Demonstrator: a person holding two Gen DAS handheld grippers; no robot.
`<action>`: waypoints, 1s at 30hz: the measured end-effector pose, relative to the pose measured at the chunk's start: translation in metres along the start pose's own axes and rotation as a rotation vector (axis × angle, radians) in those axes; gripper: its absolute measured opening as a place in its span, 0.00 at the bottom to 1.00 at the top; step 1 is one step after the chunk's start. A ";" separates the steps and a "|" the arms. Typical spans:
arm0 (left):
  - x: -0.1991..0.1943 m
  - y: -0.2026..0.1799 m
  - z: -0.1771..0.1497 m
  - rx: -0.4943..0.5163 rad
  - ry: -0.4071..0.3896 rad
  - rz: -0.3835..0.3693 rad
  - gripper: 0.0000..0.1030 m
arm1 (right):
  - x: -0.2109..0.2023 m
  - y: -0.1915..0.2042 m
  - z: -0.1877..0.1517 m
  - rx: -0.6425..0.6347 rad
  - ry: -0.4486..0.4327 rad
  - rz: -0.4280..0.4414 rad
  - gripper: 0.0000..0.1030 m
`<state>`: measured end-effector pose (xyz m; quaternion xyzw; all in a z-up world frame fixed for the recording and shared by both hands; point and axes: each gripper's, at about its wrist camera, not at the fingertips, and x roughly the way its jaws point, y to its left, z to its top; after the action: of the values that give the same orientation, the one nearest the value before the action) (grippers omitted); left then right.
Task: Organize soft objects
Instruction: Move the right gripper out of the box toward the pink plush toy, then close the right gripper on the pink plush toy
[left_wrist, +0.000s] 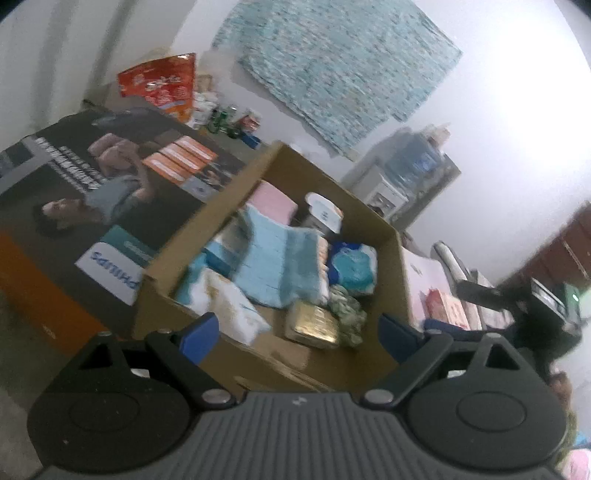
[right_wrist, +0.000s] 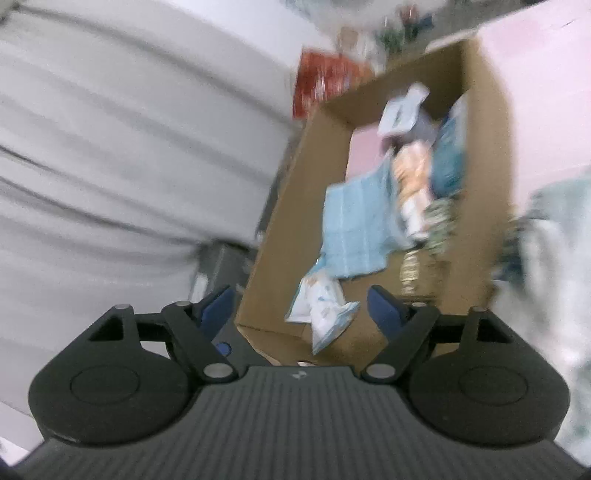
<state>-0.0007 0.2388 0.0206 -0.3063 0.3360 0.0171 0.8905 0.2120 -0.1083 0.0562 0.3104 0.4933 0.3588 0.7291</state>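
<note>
An open cardboard box (left_wrist: 395, 266) holds soft things: a light blue towel (left_wrist: 277, 262), a pink folded cloth (left_wrist: 271, 203), a white soft pack (left_wrist: 229, 306), a blue and white pack (left_wrist: 354, 267), a gold packet (left_wrist: 312, 325) and a green patterned bundle (left_wrist: 347, 310). My left gripper (left_wrist: 299, 338) is open and empty just above the box's near rim. In the blurred right wrist view the same box (right_wrist: 291, 199) shows with the blue towel (right_wrist: 354, 225) and a white pack (right_wrist: 321, 310). My right gripper (right_wrist: 301, 314) is open and empty above the box's near end.
A large dark Philips carton (left_wrist: 92, 206) lies left of the box. A red snack bag (left_wrist: 162, 85) and small bottles (left_wrist: 221, 118) stand behind it. A water dispenser (left_wrist: 406, 173) stands by the wall. White fabric (right_wrist: 129, 129) fills the left of the right wrist view.
</note>
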 end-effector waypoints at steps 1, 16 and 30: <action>0.002 -0.007 -0.002 0.019 0.006 -0.006 0.91 | -0.020 -0.008 -0.007 0.006 -0.044 0.002 0.79; 0.057 -0.168 -0.066 0.462 0.121 -0.171 1.00 | -0.205 -0.137 -0.167 0.233 -0.614 -0.177 0.97; 0.153 -0.335 -0.158 0.838 0.176 -0.237 1.00 | -0.300 -0.228 -0.132 0.242 -0.819 -0.309 0.99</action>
<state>0.1038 -0.1473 0.0141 0.0443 0.3512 -0.2488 0.9015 0.0606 -0.4692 -0.0209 0.4326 0.2432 0.0330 0.8675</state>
